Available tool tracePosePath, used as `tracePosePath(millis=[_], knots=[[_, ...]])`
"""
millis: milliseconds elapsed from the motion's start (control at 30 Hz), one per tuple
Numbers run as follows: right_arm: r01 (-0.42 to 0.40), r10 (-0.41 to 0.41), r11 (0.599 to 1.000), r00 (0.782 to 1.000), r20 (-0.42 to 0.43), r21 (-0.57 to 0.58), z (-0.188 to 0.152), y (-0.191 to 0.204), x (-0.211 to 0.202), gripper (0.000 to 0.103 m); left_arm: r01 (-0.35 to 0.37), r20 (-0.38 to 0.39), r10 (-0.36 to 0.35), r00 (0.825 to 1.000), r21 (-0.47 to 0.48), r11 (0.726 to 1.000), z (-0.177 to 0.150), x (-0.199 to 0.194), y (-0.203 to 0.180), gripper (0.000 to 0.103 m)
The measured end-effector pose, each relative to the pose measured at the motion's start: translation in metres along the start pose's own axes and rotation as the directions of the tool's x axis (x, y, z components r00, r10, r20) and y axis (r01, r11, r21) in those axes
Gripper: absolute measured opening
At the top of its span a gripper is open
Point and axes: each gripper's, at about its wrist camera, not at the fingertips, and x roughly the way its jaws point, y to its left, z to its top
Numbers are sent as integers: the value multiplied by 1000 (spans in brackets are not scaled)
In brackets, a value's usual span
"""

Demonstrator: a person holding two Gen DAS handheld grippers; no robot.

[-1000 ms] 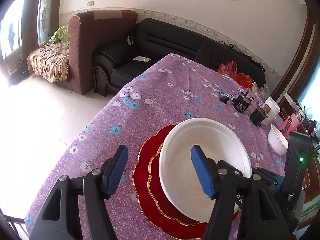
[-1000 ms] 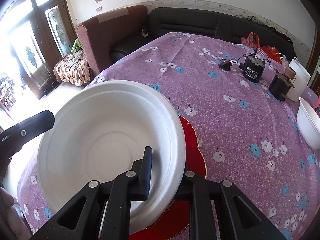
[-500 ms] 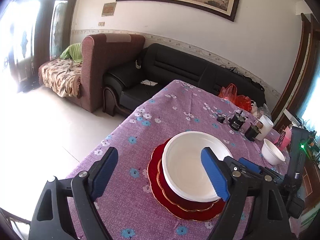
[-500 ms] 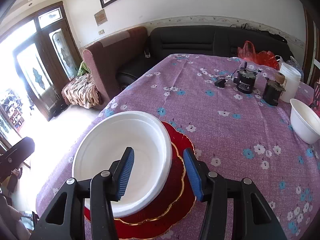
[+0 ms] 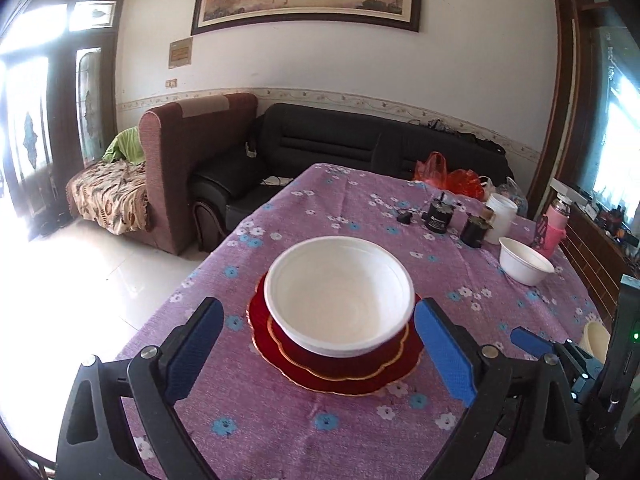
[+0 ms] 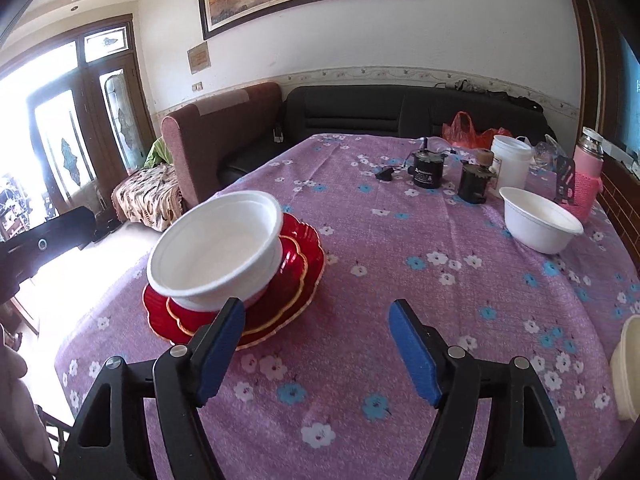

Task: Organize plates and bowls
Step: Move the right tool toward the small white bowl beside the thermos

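A large white bowl [image 5: 340, 294] rests on stacked red gold-rimmed plates [image 5: 340, 368] on the purple flowered tablecloth. It also shows in the right wrist view [image 6: 216, 248], on the red plates [image 6: 296, 264]. My left gripper [image 5: 320, 356] is open and empty, held back from the stack. My right gripper [image 6: 316, 352] is open and empty, just right of the stack. A smaller white bowl [image 6: 540, 220] stands at the far right; it also shows in the left wrist view [image 5: 524, 260]. A cream bowl's edge [image 6: 628, 368] shows at the right.
Two dark motors [image 6: 428, 170], a white tub [image 6: 510, 160], a pink bottle [image 6: 586, 172] and a red bag [image 6: 464, 128] stand at the table's far end. Sofas [image 5: 360, 148] lie beyond. The table's left edge [image 5: 176, 300] drops to the floor.
My right gripper let go of the large white bowl, opened and drew back to the right. Both grippers pulled back and up from the stack. The bowl now rests on the red plates.
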Motion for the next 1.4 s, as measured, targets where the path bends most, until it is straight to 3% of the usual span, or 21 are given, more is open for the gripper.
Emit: tracePosePath(millis=[267,567,867,1033,1200,1300,1400], knots=[[63,-61,995,998,-30,71,-33,-61,-29,79,110,-78,-107,991,36,993,-18,1,-41,96],[174,-172,968,985,-25,183,-52,-142,-69,79,165,-125,-152,981,103,981,-31,1,-72,96],[275,-283,904,959,-23,329,-57,-219,-106,79,190,-172,-166,971,134,972,-39,13,-90,96],[343,-359,870,933,-23,355,-59,-250,-128,79,210,-192,-183,964,137,968,-41,19,-95,96],[410,-439,805,898,-35,429,-58,-293,-153,80,230,-214,-197,957,139,963,-44,25,-100,96],[411,-449,773,893,-40,484,-52,-318,-163,80,241,-226,-206,952,140,960,-46,29,-105,96],[400,-444,767,895,-36,502,-37,-329,-162,80,247,-232,-208,950,158,956,-47,31,-114,96]])
